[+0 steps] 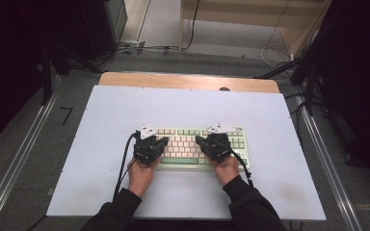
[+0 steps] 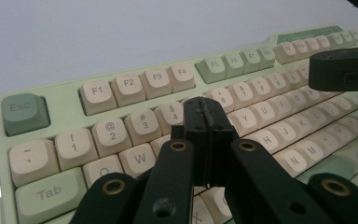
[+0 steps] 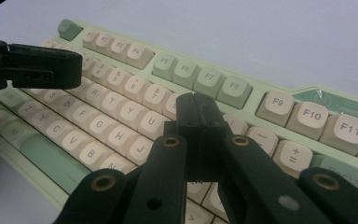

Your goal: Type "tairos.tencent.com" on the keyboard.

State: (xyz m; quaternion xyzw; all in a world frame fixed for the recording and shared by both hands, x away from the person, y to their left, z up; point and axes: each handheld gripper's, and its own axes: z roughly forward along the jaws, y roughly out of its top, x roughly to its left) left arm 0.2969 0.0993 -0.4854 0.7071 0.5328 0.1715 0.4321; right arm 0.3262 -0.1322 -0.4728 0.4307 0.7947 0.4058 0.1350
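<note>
A pale green keyboard [image 1: 238,137] with cream and green keys lies on the white table top [image 1: 106,120], near its front middle. My left gripper [image 1: 163,141] hovers over the keyboard's left half, and my right gripper [image 1: 198,140] over its right half. In the left gripper view my left gripper [image 2: 206,110] is shut with nothing in it, its tip above the keyboard [image 2: 70,105] near the 5 and R keys. In the right gripper view my right gripper [image 3: 196,106] is shut and empty above the keyboard [image 3: 261,88] near the 9 and I keys, with the left gripper [image 3: 70,70] farther off at the left.
The white top rests on a wooden table [image 1: 188,81] whose far edge shows behind it. Metal rails [image 1: 24,159] run along both sides. Cables [image 1: 274,53] and dark stand legs [image 1: 46,77] lie on the grey floor beyond.
</note>
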